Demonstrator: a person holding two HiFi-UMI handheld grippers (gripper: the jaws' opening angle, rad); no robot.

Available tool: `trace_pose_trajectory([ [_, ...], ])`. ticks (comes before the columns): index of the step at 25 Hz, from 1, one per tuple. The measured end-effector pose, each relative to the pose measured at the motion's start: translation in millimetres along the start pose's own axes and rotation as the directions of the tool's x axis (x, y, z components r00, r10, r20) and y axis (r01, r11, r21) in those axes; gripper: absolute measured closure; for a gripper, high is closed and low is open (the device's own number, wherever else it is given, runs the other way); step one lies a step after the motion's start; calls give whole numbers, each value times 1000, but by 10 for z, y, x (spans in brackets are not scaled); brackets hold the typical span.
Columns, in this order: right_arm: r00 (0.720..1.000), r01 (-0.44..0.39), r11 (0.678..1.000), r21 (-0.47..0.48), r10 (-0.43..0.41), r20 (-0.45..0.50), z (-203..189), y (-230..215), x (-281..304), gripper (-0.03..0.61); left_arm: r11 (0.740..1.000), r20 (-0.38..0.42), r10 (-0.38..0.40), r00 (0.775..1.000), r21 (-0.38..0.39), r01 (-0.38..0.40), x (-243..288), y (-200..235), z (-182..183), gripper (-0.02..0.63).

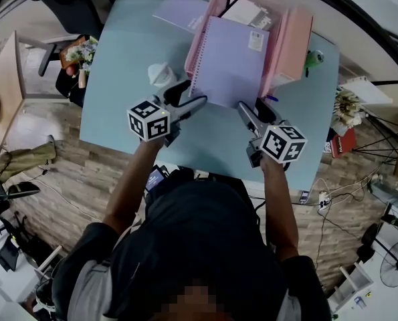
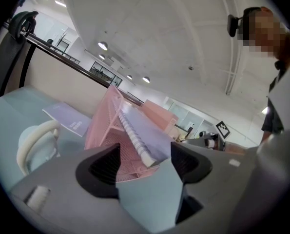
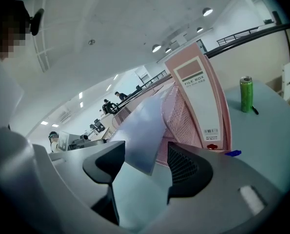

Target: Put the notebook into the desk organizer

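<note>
The left gripper [image 1: 193, 97] and right gripper [image 1: 252, 111] stood spread and empty. The notebook [image 1: 229, 62], leaning from the desk organizer [image 1: 200, 35] at 12 o'clock, could slide out unsupported.

Softly and evenly lit from ceiling lamps [image 2: 102, 46] overhead, with only faint shadows on the pale blue desk [image 1: 118, 79] and no harsh glare. Strongly bowed by wide-angle lenses in both gripper views, black at the rounded corners, blurred on the near fingers [image 2: 102, 167]. Sharpest mid-frame in the head view, curved toward its edges.
</note>
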State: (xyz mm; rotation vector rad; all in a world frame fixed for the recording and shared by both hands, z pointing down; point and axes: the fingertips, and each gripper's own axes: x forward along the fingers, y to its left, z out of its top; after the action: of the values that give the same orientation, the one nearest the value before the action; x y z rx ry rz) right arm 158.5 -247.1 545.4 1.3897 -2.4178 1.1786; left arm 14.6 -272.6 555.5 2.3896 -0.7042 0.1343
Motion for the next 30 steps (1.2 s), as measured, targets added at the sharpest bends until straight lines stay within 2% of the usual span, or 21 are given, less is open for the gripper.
trace_pose_trajectory([
  [6, 1000, 20, 1000, -4, -20, 6, 30, 3, 27, 327, 1000, -15, -9, 1000, 8, 9, 57, -10, -13, 267],
  [7, 1000, 25, 1000, -8, -25, 6, 30, 9, 19, 328, 1000, -9, -5, 1000, 7, 5, 48, -13, -7, 279],
  [9, 999, 37, 999, -20, -37, -1, 28, 9, -6, 333, 1000, 11, -1, 1000, -5, 2, 41, -18, 26, 347],
  [11, 999, 53, 998, -30, -53, -7, 31, 15, -32, 419, 1000, 25, 5, 1000, -10, -5, 26, -9, 80, 383],
  [12, 998, 56, 998, -31, -56, -6, 34, 30, -38, 426, 1000, 27, 12, 1000, -2, -12, 8, -4, 104, 392],
  [17, 997, 70, 995, -69, -68, 25, 94, 148, -93, 457, 993, -5, 55, 998, 109, -54, -24, -35, 143, 418],
  [23, 996, 89, 981, -174, -83, 45, 106, 359, -176, 477, 954, -51, 113, 992, 285, -94, -104, -152, 113, 422],
  [30, 994, 110, 970, -217, -101, 50, -28, 557, -267, 480, 935, -72, 109, 991, 345, -77, -267, -277, 36, 422],
])
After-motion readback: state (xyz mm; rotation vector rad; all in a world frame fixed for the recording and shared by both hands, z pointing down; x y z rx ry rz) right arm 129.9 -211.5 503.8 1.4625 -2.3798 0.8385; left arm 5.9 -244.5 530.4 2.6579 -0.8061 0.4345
